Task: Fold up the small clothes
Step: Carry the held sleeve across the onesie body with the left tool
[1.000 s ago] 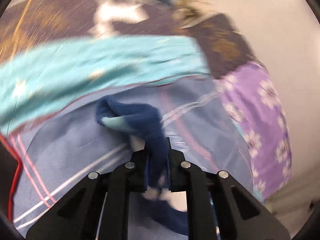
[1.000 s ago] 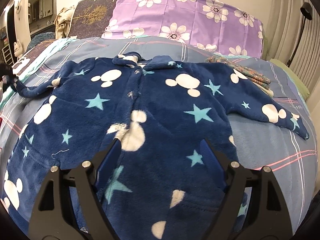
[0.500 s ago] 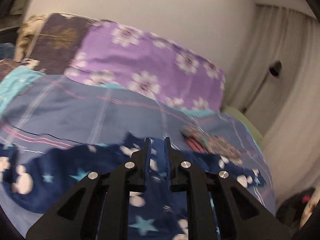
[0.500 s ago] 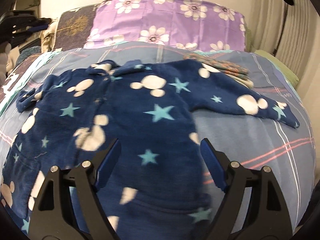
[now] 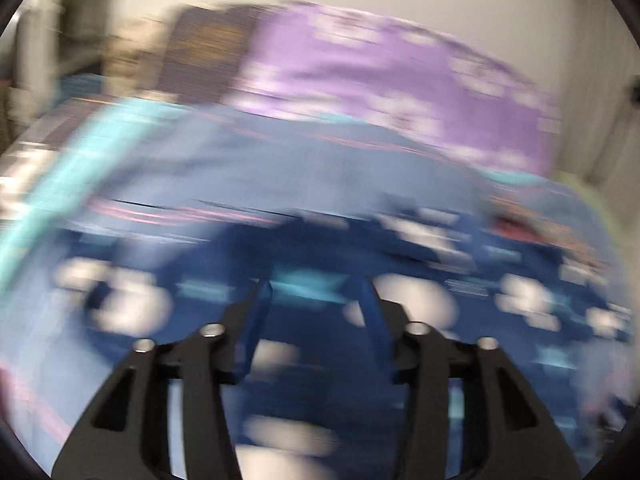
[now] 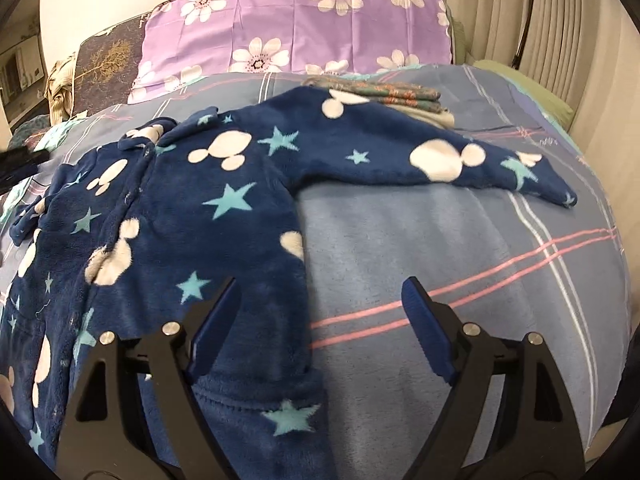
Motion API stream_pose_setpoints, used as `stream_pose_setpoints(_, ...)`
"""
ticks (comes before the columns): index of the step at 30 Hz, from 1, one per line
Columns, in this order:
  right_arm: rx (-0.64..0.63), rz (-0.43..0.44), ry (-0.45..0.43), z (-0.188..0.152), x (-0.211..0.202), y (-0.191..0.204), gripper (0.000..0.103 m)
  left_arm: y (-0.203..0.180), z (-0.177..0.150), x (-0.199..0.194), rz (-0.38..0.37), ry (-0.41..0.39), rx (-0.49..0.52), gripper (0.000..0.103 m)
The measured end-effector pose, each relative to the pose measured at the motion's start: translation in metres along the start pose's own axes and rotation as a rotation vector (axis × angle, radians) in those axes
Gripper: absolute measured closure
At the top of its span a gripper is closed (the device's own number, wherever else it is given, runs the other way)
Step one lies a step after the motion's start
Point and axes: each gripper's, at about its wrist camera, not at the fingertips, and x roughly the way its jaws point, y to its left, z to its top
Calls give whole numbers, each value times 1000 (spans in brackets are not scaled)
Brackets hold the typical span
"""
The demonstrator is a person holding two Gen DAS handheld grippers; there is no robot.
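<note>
**Sleepsuit spread flat, first fold not yet begun**

You have the navy fleece sleepsuit (image 6: 224, 216) lying open on the bed (image 6: 460, 280), one sleeve (image 6: 440, 156) stretched out to the right. Your right gripper (image 6: 320, 300) hangs wide and empty above the garment's side edge; your left gripper (image 5: 316, 296), in a blurred view, is also spread and holds nothing. Next, I judge, pinch that sleeve's cuff and carry it across the chest. The folded clothes pile (image 6: 392, 96) touches the sleeve behind; mind you don't drag it
</note>
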Motion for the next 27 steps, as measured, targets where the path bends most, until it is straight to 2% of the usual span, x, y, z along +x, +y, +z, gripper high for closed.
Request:
stream_pose_setpoints(2,0,19,10,0,3,4,20,48,8,14,154,12,-34,44)
stream_pose_setpoints(5,-24,31,4,4,3,17,20,112,18,50,279,133,-120,44)
stream_pose_setpoints(9,-57,39,-8,9,-1,32,19,150,22,98,323,263,-193,44)
stream_pose_setpoints(15,-86,13,-4,12,0,41,18,160,29,148,393,329,-170,45)
stream_pose_setpoints(16,-83,10,2,12,2,40,18,164,29,150,407,336,-163,48)
stream_pose_setpoints(17,-79,8,8,12,4,40,18,165,28,157,423,347,-144,62)
stream_pose_setpoints(18,-76,6,13,12,6,39,18,163,27,158,404,357,-134,85)
stream_pose_setpoints(19,-73,4,18,12,8,39,18,166,27,159,379,363,-134,92)
stream_pose_setpoints(21,-70,6,24,12,11,38,18,167,29,151,348,330,-149,94)
stream_pose_setpoints(23,-71,11,25,12,13,38,18,164,39,129,265,246,-188,94)
stream_pose_setpoints(25,-75,16,18,14,14,40,18,151,51,102,141,159,-192,94)
stream_pose_setpoints(27,-77,24,10,16,14,42,18,124,65,64,-14,57,-156,94)
